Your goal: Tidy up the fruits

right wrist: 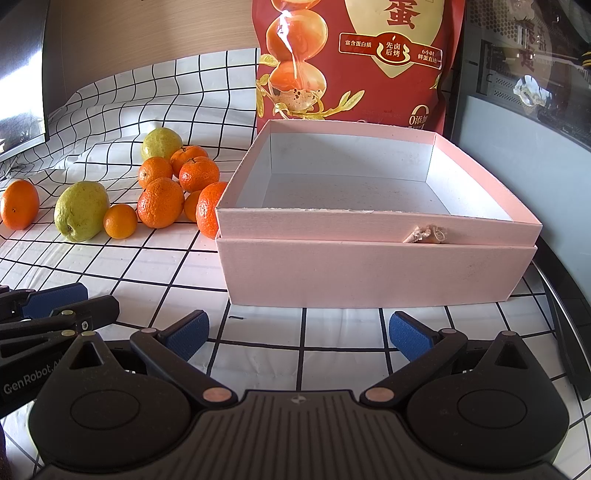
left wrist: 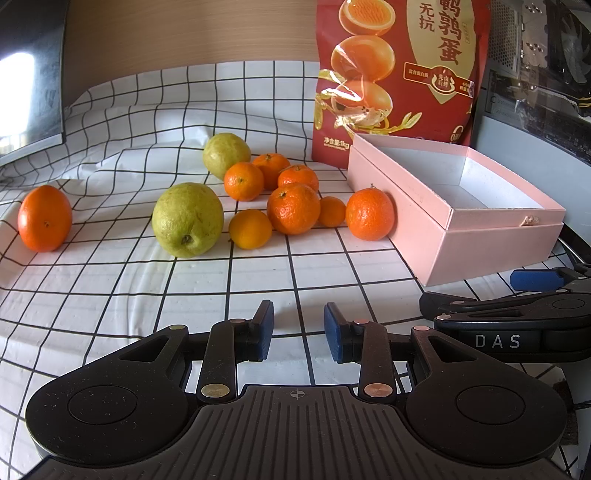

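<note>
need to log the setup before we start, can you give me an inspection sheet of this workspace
surface: white black-grid cloth, wrinkled at the back
job's things: two green fruits and eight oranges loose on the cloth; one orange touches the pink box, which holds no fruit
clutter: red snack bag upright behind the box
tools: left tool and right tool both open, holding nothing
cables: dark cable at the right edge
surroundings: wood panel, computer case

left gripper: jaws partly apart, apparently empty | right gripper: jaws wide, empty
</note>
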